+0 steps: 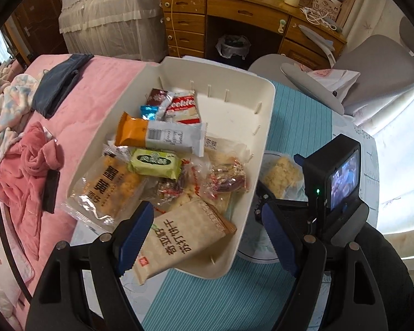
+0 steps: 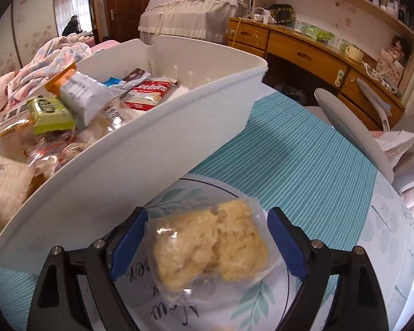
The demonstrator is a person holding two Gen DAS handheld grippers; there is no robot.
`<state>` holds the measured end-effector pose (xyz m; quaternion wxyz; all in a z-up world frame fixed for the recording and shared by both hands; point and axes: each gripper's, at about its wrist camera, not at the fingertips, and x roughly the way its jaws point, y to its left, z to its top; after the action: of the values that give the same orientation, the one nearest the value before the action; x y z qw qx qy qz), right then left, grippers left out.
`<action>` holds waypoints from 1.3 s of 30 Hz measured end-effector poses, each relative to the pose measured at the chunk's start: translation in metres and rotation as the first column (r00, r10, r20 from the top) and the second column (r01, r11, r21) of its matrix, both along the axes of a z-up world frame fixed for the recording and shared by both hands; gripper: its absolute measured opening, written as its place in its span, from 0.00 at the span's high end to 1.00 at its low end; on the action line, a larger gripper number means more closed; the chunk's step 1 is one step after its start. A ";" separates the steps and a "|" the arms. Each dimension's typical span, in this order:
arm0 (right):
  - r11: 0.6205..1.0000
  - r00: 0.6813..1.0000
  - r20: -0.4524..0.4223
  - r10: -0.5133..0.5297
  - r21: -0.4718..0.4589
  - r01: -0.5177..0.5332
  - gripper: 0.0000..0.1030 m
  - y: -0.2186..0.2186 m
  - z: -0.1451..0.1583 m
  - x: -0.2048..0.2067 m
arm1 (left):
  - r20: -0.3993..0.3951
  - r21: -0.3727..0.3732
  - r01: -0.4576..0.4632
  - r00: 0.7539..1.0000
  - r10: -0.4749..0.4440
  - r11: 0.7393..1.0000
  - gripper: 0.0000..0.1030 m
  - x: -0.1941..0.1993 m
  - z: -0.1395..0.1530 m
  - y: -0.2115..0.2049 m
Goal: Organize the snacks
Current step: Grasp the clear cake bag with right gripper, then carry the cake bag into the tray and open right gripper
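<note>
- There, one round table [image 1: 353, 138] under a pale leaf-print cloth carries a teal striped mat [image 1: 215, 300], and beside it runs a bed with a pink cover [image 1: 102, 82].
- One white plastic bin [image 1: 265, 127] sits on the mat, at the table edge nearest the bed.
- Inside the bin I count about eight wrapped snacks I can tell apart, heaped on each other: one beige cracker pack [image 1: 179, 237], one clear bag with yellow pieces [image 1: 107, 190], one orange-and-white bar [image 1: 157, 135], one green pack [image 1: 154, 162], one red-and-white cookie pack [image 1: 183, 107], plus smaller ones.
- One leaf-patterned plate [image 2: 185, 195] lies on the mat just beside the bin's long wall.
- One clear-wrapped yellow crumbly cake [image 2: 215, 240] rests on that plate.
- The right gripper [image 2: 207, 242] is spread wide, the cake between its blue pads; a narrow gap shows on either side of the wrapper.
- The left gripper [image 1: 204, 240] hangs spread over the bin's near corner, above the cracker pack, gripping nothing.
</note>
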<state>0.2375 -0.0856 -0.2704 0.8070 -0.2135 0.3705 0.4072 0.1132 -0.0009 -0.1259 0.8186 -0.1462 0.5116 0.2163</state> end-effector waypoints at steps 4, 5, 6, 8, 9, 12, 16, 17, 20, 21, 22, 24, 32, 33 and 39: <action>1.000 0.998 -0.052 -0.020 0.003 0.020 0.19 0.001 -0.006 0.006 | 0.003 -0.002 -0.024 1.000 0.024 1.000 0.23 -0.005 0.005 0.006; 1.000 0.998 -0.057 -0.024 0.007 0.025 0.23 0.000 -0.006 0.005 | 0.003 -0.005 -0.028 1.000 0.028 1.000 0.23 -0.007 0.007 0.008; 0.999 0.997 -0.063 -0.034 0.008 0.034 0.23 -0.001 -0.005 0.005 | 0.004 -0.005 -0.030 1.000 0.030 1.000 0.23 -0.008 0.008 0.009; 0.998 0.996 -0.070 -0.055 -0.003 0.055 0.26 -0.001 -0.004 0.004 | 0.006 -0.009 -0.032 0.999 0.032 0.999 0.23 -0.011 0.012 0.011; 0.998 0.995 -0.074 -0.068 -0.013 0.067 0.27 -0.002 -0.004 0.003 | 0.006 -0.012 -0.032 0.999 0.032 0.999 0.23 -0.013 0.013 0.012; 0.994 0.989 -0.102 -0.104 -0.035 0.101 0.29 -0.004 -0.001 0.000 | -0.003 -0.026 -0.023 1.000 0.022 0.999 0.23 -0.015 0.017 0.013; 0.983 0.973 -0.148 -0.179 -0.059 0.172 0.30 -0.012 0.003 -0.008 | -0.011 -0.044 0.005 1.000 -0.006 0.999 0.23 -0.019 0.022 0.013; 0.980 0.967 -0.161 -0.196 -0.062 0.188 0.30 -0.015 0.005 -0.011 | -0.010 -0.049 0.013 1.000 -0.014 0.999 0.23 -0.021 0.024 0.013; 0.968 0.947 -0.198 -0.251 -0.061 0.244 0.30 -0.024 0.014 -0.022 | -0.002 -0.072 0.044 0.999 -0.044 0.996 0.23 -0.027 0.030 0.015; 0.962 0.939 -0.211 -0.272 -0.061 0.266 0.30 -0.027 0.018 -0.025 | 0.001 -0.080 0.054 0.999 -0.054 0.995 0.23 -0.029 0.031 0.015; 0.953 0.925 -0.227 -0.304 -0.058 0.298 0.30 -0.031 0.023 -0.030 | 0.003 -0.092 0.071 0.997 -0.071 0.993 0.23 -0.031 0.033 0.016; 0.936 0.903 -0.251 -0.348 -0.045 0.349 0.30 -0.036 0.033 -0.037 | 0.004 -0.105 0.102 0.995 -0.103 0.989 0.23 -0.032 0.035 0.018; 0.860 0.841 -0.235 -0.487 0.042 0.509 0.30 -0.030 0.085 -0.065 | 0.018 -0.158 0.309 0.950 -0.311 0.938 0.23 -0.035 0.045 0.032; 0.851 0.835 -0.233 -0.498 0.055 0.523 0.30 -0.028 0.090 -0.069 | 0.025 -0.156 0.342 0.939 -0.342 0.927 0.23 -0.035 0.047 0.036; 0.767 0.781 -0.258 -0.568 0.177 0.617 0.30 -0.005 0.119 -0.091 | 0.080 -0.137 0.466 0.885 -0.460 0.874 0.23 -0.039 0.058 0.068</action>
<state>0.1467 -0.0906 -0.1511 0.8756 0.0587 0.4391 0.1924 0.0742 0.0672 -0.0674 0.8442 -0.0864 0.5283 -0.0289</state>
